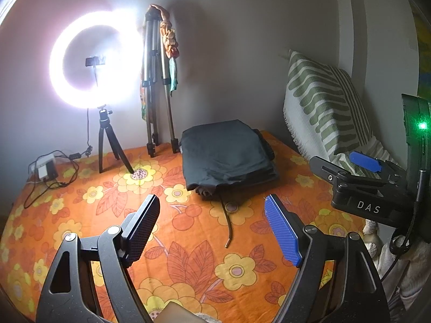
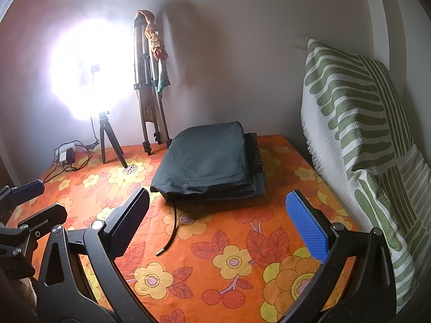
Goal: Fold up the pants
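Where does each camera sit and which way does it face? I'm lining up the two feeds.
Left wrist: on the left claw, angled down over the orange flowered bedspread toward the folded dark green pants; the right claw shows at the right edge.
Right wrist: on the right claw, same aim; the left claw shows at the left edge.
Shared: pants, bedspread, glowing ring light.

We see a plain pale wall [image 2: 269,53] behind a surface under an orange floral cloth [image 2: 215,255]. Lit ring light [image 1: 89,59] on a small black tripod [image 1: 107,140] at 10 o'clock, glare heavy. Folded metal tripod [image 1: 159,86] leaning at 11. Green-striped cushion [image 2: 358,123] upright at 3. Charger and cables [image 1: 48,169] at 9.
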`<action>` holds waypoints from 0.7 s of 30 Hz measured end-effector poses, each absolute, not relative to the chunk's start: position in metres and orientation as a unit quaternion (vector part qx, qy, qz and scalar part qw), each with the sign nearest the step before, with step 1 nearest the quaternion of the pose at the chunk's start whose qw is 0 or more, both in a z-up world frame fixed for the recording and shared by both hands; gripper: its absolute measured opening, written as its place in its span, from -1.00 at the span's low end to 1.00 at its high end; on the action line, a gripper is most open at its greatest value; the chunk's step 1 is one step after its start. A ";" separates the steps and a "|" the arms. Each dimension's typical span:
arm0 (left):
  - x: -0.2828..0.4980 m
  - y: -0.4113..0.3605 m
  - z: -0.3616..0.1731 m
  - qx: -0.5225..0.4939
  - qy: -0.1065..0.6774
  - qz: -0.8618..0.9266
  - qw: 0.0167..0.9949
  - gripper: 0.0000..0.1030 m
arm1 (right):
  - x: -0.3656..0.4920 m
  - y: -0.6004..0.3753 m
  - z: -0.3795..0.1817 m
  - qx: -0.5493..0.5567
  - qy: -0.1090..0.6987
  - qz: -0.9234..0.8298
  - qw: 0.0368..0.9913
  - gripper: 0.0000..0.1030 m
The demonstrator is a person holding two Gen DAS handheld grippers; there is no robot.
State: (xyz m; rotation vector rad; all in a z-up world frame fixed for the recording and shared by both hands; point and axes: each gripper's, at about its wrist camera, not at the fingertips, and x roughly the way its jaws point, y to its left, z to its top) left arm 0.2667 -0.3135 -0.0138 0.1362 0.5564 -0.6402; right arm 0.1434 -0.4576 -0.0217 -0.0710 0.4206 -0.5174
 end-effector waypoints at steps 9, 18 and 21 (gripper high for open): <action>0.266 -0.313 -0.013 0.066 0.269 -0.311 0.909 0.56 | 0.144 -0.457 -0.022 -0.035 0.208 -0.253 0.944 1.00; 0.265 -0.312 -0.012 0.066 0.267 -0.311 0.910 0.56 | 0.144 -0.456 -0.023 -0.035 0.209 -0.253 0.944 1.00; 0.264 -0.310 -0.010 0.069 0.258 -0.311 0.912 0.56 | 0.145 -0.454 -0.024 -0.036 0.210 -0.251 0.944 1.00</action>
